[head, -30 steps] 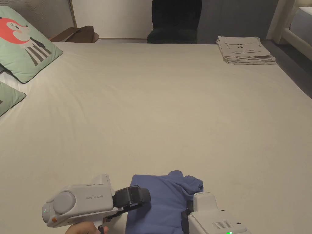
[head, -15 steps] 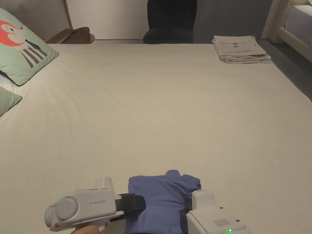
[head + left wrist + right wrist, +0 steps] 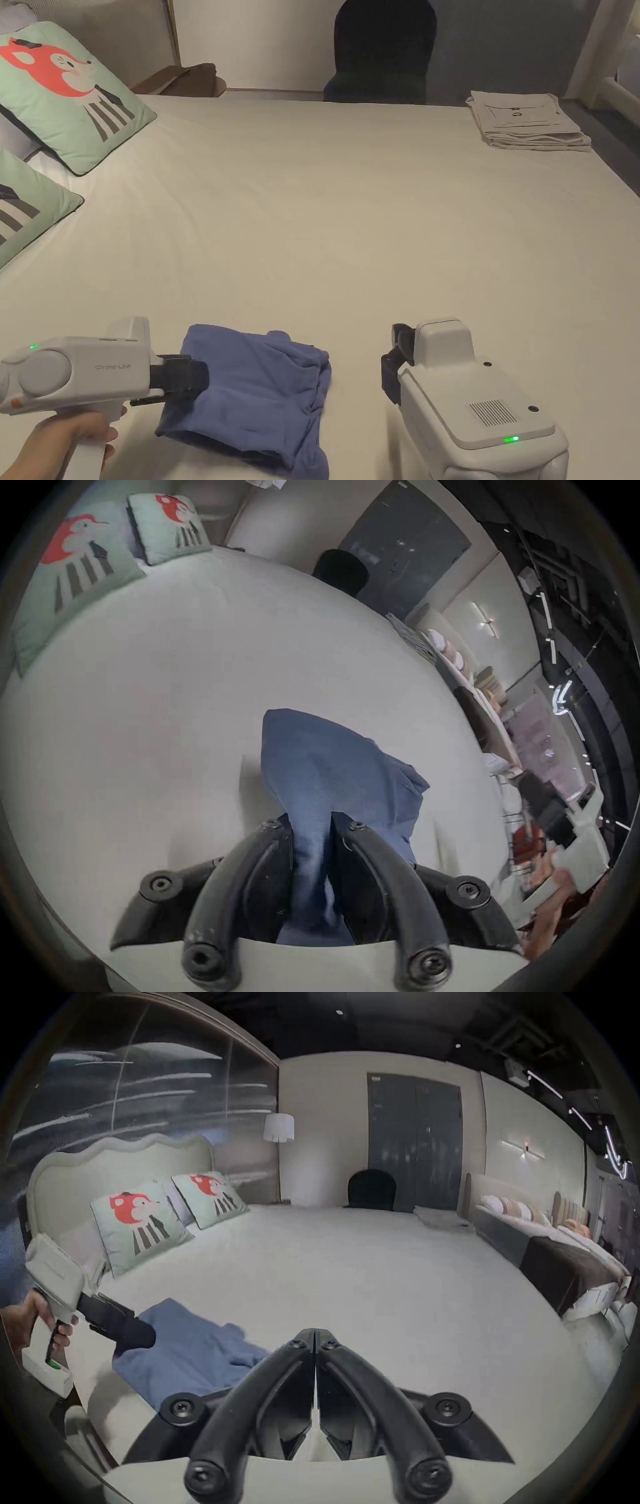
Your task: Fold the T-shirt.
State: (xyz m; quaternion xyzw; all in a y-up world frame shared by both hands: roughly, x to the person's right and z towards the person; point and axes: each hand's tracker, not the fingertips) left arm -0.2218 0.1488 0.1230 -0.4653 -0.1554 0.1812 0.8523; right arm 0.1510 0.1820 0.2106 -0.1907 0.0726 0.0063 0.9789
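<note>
A folded blue cotton T-shirt (image 3: 256, 394) lies on the wide bed with the pale cream sheet (image 3: 350, 212), close to the near edge of the bed and a little toward its left side. Its right border is bunched into small wrinkles, and the rest of the cloth is mostly flat.

The left gripper (image 3: 187, 379), a grey-white pistol-shaped tool with black fingers (image 3: 273, 857), is at the left border of the T-shirt. In the left gripper view a strip of the blue cloth passes between the two fingers and both of them press on it, so they are pinching the shirt. The hand (image 3: 59, 437) of the person holds the handle of this tool near the near-left corner of the bed.

The right gripper (image 3: 314, 1335) is to the right of the T-shirt and apart from it, over the bare sheet near the near edge. In the right gripper view its black fingers are pressed together at the tips and there is nothing between them.

Two mint-green square cushions with a red fox picture (image 3: 75, 94) rest along the left edge of the bed. A stack of folded light beige cloths (image 3: 528, 122) sits at the far-right corner. Behind the far edge stands a dark chair with a rounded back (image 3: 382, 53).
</note>
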